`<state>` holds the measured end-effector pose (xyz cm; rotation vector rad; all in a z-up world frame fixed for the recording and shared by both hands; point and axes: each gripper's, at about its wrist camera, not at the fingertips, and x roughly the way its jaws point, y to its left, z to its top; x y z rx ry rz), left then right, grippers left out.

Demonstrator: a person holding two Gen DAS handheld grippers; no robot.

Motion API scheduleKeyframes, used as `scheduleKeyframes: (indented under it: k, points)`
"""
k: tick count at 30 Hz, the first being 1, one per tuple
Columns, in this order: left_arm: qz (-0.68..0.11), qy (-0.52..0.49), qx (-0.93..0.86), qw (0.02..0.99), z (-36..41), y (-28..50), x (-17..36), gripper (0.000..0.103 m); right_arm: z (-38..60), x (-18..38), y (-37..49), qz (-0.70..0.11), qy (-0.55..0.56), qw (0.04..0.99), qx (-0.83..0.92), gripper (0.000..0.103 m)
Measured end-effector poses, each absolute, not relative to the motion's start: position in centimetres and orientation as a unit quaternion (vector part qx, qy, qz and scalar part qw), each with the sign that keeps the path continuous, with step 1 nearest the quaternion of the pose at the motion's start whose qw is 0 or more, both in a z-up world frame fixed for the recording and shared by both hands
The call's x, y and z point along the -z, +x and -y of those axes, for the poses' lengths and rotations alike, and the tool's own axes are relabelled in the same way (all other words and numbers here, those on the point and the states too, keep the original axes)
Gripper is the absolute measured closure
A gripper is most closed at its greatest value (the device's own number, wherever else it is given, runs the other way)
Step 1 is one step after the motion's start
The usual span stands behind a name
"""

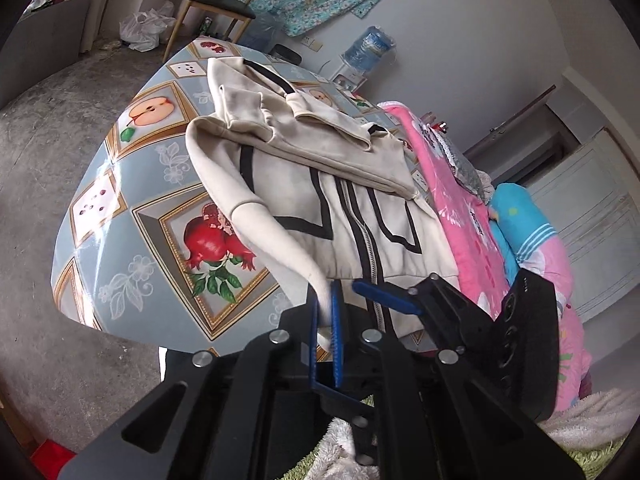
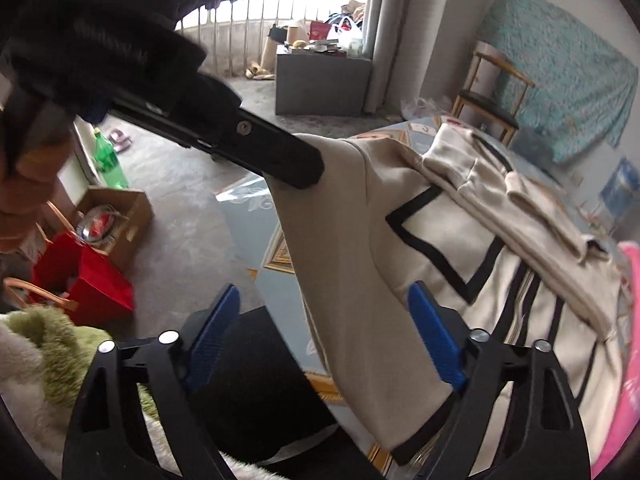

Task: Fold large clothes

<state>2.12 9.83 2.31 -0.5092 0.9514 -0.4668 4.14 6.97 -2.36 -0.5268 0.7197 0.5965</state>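
Left gripper (image 1: 326, 320) clamped on the cream jacket's (image 1: 320, 184) near hem; right gripper (image 2: 324, 344) spread apart, hem between its pads, unpinched.

Jacket lies across the fruit-patterned bench (image 1: 132, 216): soft, light, likely droopy; best pinched at hem corners.

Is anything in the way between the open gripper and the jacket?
Nothing visible is. The right gripper stands open with the cream jacket's lifted hem hanging right in the gap between its blue pads, not yet pinched. The left gripper is shut on the hem and holds it up off the table.
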Motion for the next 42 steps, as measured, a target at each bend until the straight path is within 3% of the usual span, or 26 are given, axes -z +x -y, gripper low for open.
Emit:
scheduleKeyframes:
  k: [2,3,5,7,10,12,14,17,20,29,30,32,33,35,37,42]
  points:
    - [-0.448,-0.248,0.223,0.830,-10.0,2.1,-2.3,0.098,-7.1,2.4,4.2,-0.341,-0.253,0.861,-0.280,0.050]
    - [-0.447,-0.253,0.224,0.828,-10.1,2.1,-2.3,0.098,-7.2,2.4,4.4,-0.346,-0.248,0.860,-0.280,0.055]
    - [-0.448,-0.263,0.224,0.824,-10.4,2.1,-2.1,0.097,-7.1,2.5,4.8,-0.355,-0.237,0.861,-0.278,0.081]
    - [-0.452,-0.263,0.219,0.824,-10.7,2.1,-1.9,0.097,-6.8,2.3,5.2,-0.362,-0.216,0.864,-0.274,0.094]
    - [-0.455,-0.262,0.214,0.824,-11.1,2.0,-1.7,0.090,-6.1,1.9,5.3,-0.363,-0.191,0.870,-0.273,0.098]
    - [-0.455,-0.278,0.216,0.818,-11.6,2.0,-1.6,0.079,-5.8,1.7,5.2,-0.363,-0.183,0.873,-0.268,0.098]
    - [-0.451,-0.298,0.211,0.814,-12.5,2.2,-1.6,0.060,-5.6,1.7,5.3,-0.367,-0.173,0.873,-0.269,0.098]
    - [-0.451,-0.352,0.210,0.793,-13.8,2.8,-1.0,0.049,-5.5,1.8,5.5,-0.368,-0.170,0.873,-0.271,0.098]
    - [-0.462,-0.389,0.213,0.768,-14.5,3.6,0.2,0.045,-5.7,1.8,5.4,-0.368,-0.173,0.872,-0.273,0.098]
    - [-0.521,-0.407,0.214,0.719,-12.2,6.6,4.6,0.045,-5.6,2.0,5.3,-0.369,-0.166,0.873,-0.274,0.098]
    - [-0.524,-0.397,0.214,0.722,-11.8,6.8,4.8,0.047,-5.4,2.0,5.3,-0.371,-0.161,0.872,-0.274,0.098]
    - [-0.524,-0.371,0.225,0.733,-10.9,7.0,4.8,0.086,-4.8,1.7,5.3,-0.379,-0.141,0.871,-0.277,0.093]
    - [-0.527,-0.347,0.218,0.745,-10.4,7.1,4.6,0.089,-4.1,1.6,5.3,-0.386,-0.126,0.871,-0.277,0.093]
    - [-0.524,-0.307,0.212,0.766,-9.7,6.8,4.3,0.095,-2.4,1.1,5.2,-0.396,-0.102,0.873,-0.264,0.062]
    - [-0.520,-0.271,0.210,0.782,-9.2,6.4,4.0,0.097,0.5,0.4,4.7,-0.398,-0.071,0.884,-0.235,0.046]
    - [-0.520,-0.205,0.193,0.806,-8.3,5.8,4.3,0.097,10.4,-0.3,4.4,-0.433,0.011,0.897,-0.093,0.045]
